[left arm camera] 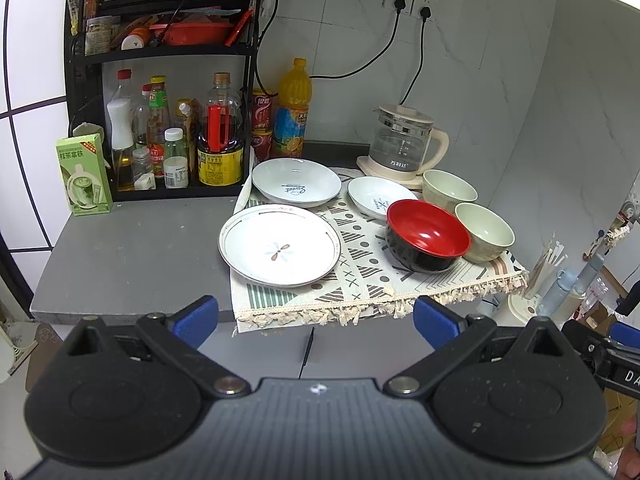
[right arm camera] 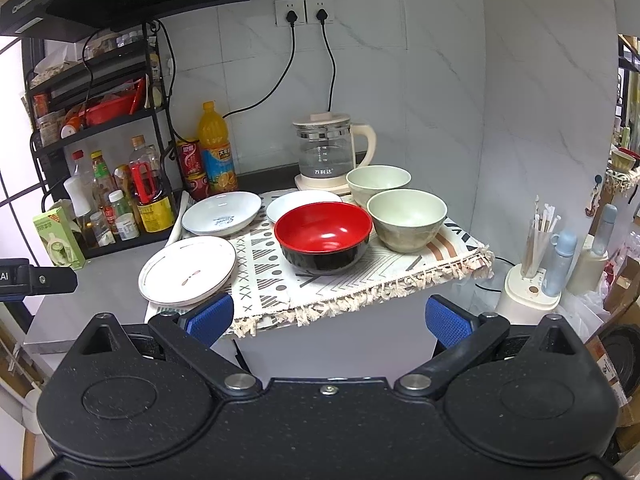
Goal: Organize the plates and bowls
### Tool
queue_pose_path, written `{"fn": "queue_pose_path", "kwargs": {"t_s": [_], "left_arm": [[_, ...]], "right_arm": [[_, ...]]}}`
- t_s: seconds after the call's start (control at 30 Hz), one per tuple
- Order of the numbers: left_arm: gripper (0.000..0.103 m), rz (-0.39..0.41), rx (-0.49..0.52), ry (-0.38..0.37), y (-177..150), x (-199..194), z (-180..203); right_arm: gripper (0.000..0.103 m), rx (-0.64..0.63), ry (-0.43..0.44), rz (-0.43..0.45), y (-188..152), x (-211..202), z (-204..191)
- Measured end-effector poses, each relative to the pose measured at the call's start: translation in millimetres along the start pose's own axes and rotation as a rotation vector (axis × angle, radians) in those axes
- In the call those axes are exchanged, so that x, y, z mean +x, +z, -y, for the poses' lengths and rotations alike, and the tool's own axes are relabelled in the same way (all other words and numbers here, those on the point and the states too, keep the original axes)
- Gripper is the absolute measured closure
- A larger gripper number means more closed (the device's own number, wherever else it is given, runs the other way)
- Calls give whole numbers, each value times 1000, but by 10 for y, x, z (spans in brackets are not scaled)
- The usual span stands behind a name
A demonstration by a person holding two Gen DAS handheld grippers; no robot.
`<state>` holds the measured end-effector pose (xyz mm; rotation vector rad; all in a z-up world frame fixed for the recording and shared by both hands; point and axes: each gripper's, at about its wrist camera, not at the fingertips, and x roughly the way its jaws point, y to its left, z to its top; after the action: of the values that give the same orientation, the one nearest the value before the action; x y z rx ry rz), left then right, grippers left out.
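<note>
On a patterned cloth (left arm camera: 360, 276) (right arm camera: 276, 280) lie a flower-print plate (left arm camera: 279, 245) (right arm camera: 187, 270), a white "Sweet" dish (left arm camera: 297, 182) (right arm camera: 221, 213), a smaller white dish (left arm camera: 376, 197) (right arm camera: 296, 200), a red-and-black bowl (left arm camera: 427, 235) (right arm camera: 323, 237) and two pale green bowls, one near (left arm camera: 484, 231) (right arm camera: 406, 219) and one farther back (left arm camera: 450, 190) (right arm camera: 378, 182). My left gripper (left arm camera: 316, 320) hangs open in front of the counter edge, short of the flower plate. My right gripper (right arm camera: 330, 320) is open too, below the cloth's fringe, facing the red bowl. Neither holds anything.
A black rack (left arm camera: 168, 56) (right arm camera: 100, 128) of bottles and jars stands at the left, with a green carton (left arm camera: 83, 174) (right arm camera: 58, 238) beside it. An orange drink bottle (left arm camera: 294, 108) (right arm camera: 216, 146) and a glass kettle (left arm camera: 402, 140) (right arm camera: 330, 152) stand at the back. Grey counter (left arm camera: 132, 256) lies left of the cloth.
</note>
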<state>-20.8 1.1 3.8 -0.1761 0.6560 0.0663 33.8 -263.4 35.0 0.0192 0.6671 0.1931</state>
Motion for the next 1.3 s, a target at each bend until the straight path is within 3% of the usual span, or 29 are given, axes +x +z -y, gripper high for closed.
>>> {"fn": "queue_pose_path", "kwargs": {"t_s": [1.0,1.3], "left_arm": [[0,-30,65,-20,-44,32,142],[0,-33,69,-23,-14,95,112]], "right_arm": [[0,-29,40,11,56,-93,35],[0,-29,17,3,79,-26,17]]}}
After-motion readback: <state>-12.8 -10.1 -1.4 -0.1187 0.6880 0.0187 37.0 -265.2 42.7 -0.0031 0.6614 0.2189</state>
